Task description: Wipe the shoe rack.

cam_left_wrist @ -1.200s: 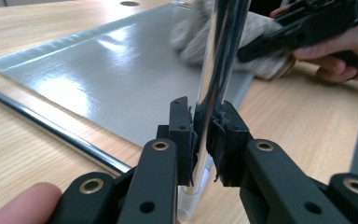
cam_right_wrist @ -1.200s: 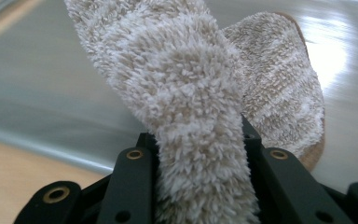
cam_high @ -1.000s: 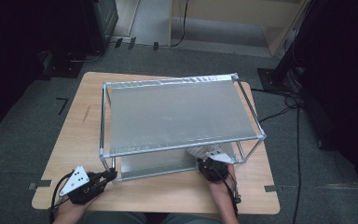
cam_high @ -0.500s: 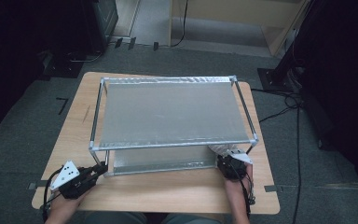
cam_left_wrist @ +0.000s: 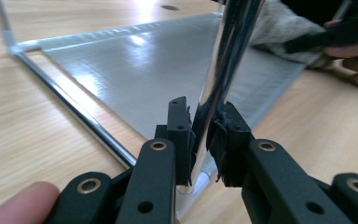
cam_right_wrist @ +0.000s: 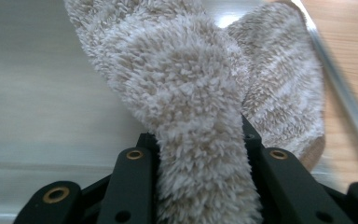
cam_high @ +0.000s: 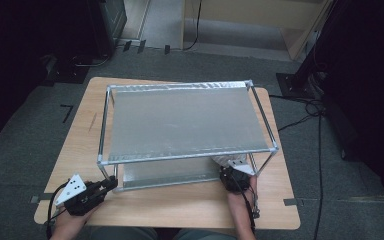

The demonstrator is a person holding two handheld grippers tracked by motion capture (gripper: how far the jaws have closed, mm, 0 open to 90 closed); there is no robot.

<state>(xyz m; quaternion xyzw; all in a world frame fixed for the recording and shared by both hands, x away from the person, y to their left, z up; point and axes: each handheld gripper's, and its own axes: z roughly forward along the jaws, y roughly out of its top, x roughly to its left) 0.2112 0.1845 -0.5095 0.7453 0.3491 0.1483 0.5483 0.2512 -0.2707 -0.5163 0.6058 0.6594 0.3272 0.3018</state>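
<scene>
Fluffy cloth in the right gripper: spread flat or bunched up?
Bunched. The beige fluffy cloth rises in a thick folded wad between the jaws of the right gripper, over the lower shelf of the metal rack.

I'm working in what looks like a lab: grey carpet floor (cam_high: 40, 150), trailing cables (cam_high: 305, 117), tape marks (cam_high: 67, 111), and dark equipment stands (cam_high: 105, 25) around my wooden surface (cam_high: 180, 200).

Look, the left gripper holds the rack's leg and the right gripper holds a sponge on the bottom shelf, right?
Not a sponge. The right gripper is shut on a fluffy beige cloth, as the right gripper view shows. The rest fits: the left gripper clamps the rack's leg, and the cloth lies on the bottom shelf.
</scene>
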